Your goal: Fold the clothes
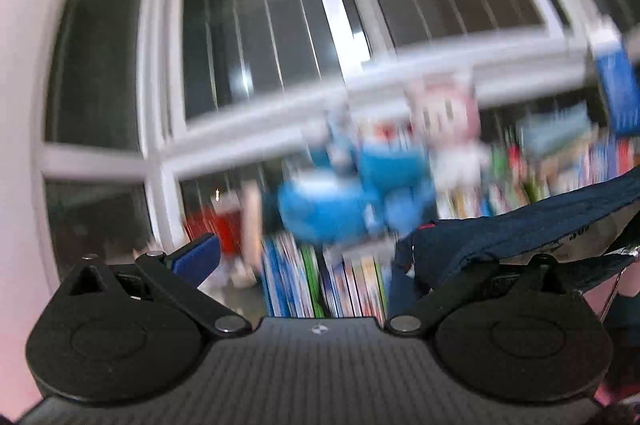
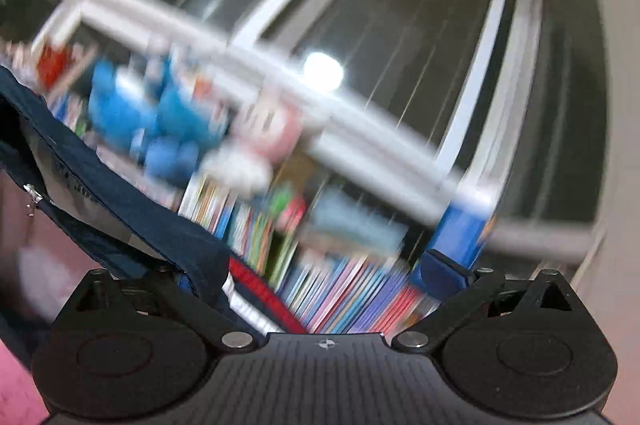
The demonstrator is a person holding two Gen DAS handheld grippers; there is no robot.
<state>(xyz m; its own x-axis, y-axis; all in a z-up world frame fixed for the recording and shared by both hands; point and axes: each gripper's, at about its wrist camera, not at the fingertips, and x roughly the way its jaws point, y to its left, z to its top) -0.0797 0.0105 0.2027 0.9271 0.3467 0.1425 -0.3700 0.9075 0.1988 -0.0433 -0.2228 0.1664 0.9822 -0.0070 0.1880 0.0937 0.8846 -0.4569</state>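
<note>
Between our two grippers the navy garment [image 1: 520,229] hangs stretched, long axis running hand to hand. On our left gripper [image 1: 316,257] it drapes the right finger; on our right gripper [image 2: 320,265], the left. Both jaws stand wide apart, pinching nothing we can see.

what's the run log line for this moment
task fold clothes | left gripper jaws wide | right gripper jaws wide | navy garment draped across both | views blurred
</note>
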